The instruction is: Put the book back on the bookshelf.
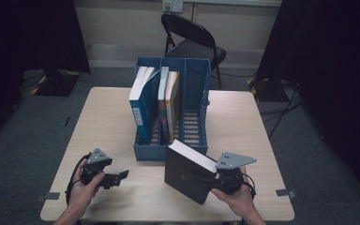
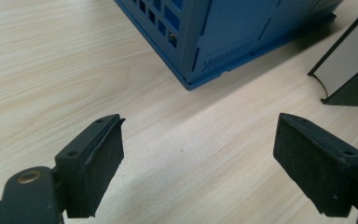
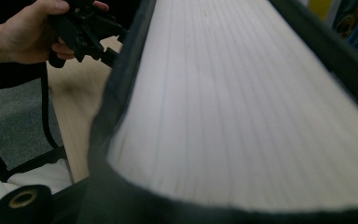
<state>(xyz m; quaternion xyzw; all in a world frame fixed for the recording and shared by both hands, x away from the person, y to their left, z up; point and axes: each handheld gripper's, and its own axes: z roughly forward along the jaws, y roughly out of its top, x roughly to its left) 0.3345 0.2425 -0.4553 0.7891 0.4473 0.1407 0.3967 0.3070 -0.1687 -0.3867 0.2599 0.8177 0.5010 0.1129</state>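
Observation:
A thick black book (image 1: 185, 176) with white page edges is tilted up off the table in front of the blue file rack (image 1: 171, 152). My right gripper (image 1: 211, 180) is shut on its lower right side. The book's pages (image 3: 242, 102) run up between the jaws in the right gripper view. My left gripper (image 1: 122, 176) is low over the table at the front left, left of the book. It stands open (image 2: 199, 126) with only bare table between its pads. From there the rack's corner (image 2: 223, 42) lies ahead and the black book (image 2: 349, 60) at the right.
The rack holds a blue book (image 1: 143, 105) in its left slot and a yellow-spined book (image 1: 172, 101) with another in the middle slot. A black folding chair (image 1: 192, 40) stands behind the wooden table (image 1: 108, 122). The other hand with its gripper (image 3: 86, 28) shows beyond the book.

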